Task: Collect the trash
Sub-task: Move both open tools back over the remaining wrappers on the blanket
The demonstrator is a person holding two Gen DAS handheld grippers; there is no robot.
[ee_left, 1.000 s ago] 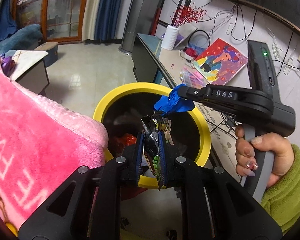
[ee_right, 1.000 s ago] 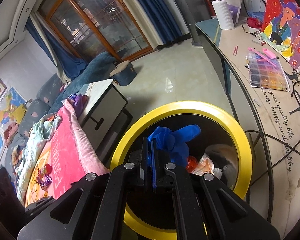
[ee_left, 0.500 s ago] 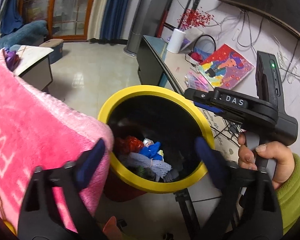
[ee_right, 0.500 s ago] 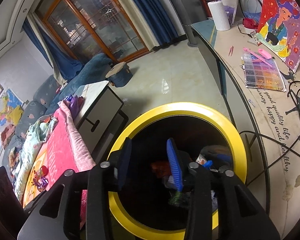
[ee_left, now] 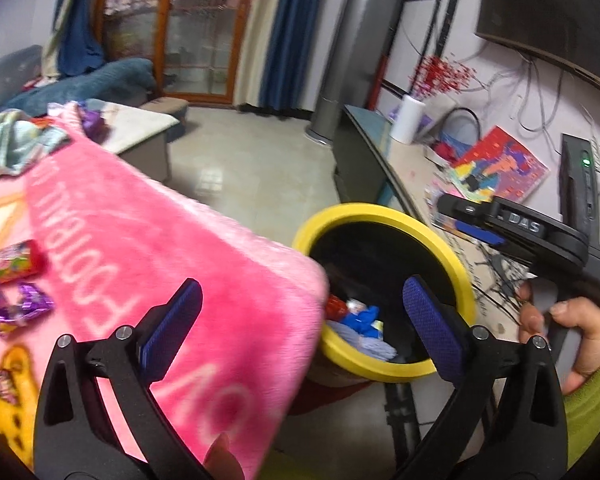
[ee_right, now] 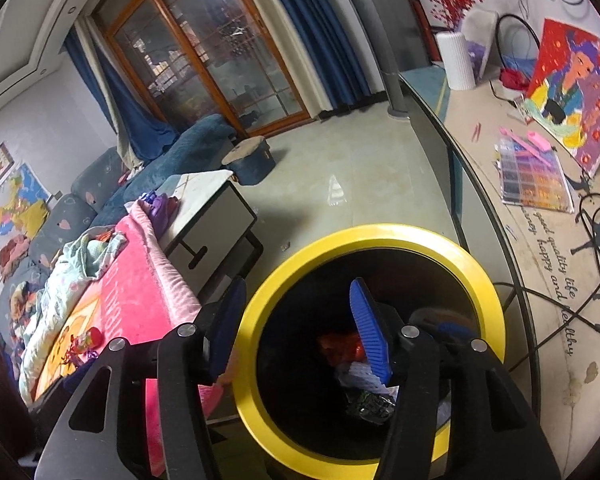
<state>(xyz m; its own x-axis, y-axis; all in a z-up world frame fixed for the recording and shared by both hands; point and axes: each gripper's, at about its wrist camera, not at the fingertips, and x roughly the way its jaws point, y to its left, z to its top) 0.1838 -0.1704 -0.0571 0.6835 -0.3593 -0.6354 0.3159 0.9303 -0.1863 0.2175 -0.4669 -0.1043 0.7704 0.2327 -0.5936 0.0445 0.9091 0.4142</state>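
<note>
Hovering over yellow-rimmed bin (ee_right: 476, 276), left gripper (ee_left: 300, 316) and right gripper (ee_right: 300, 320) both spread, empty (wrappers (ee_left: 10, 266) waiting on pink blanket (ee_left: 160, 248)), ready to fetch more.

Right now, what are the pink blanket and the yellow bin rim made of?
The pink blanket looks like soft plush fleece: its surface is fuzzy and matte, with a fluffy edge. The yellow bin rim seems to be smooth hard plastic, evenly coloured with a slight sheen, though painted metal cannot be ruled out.
</note>
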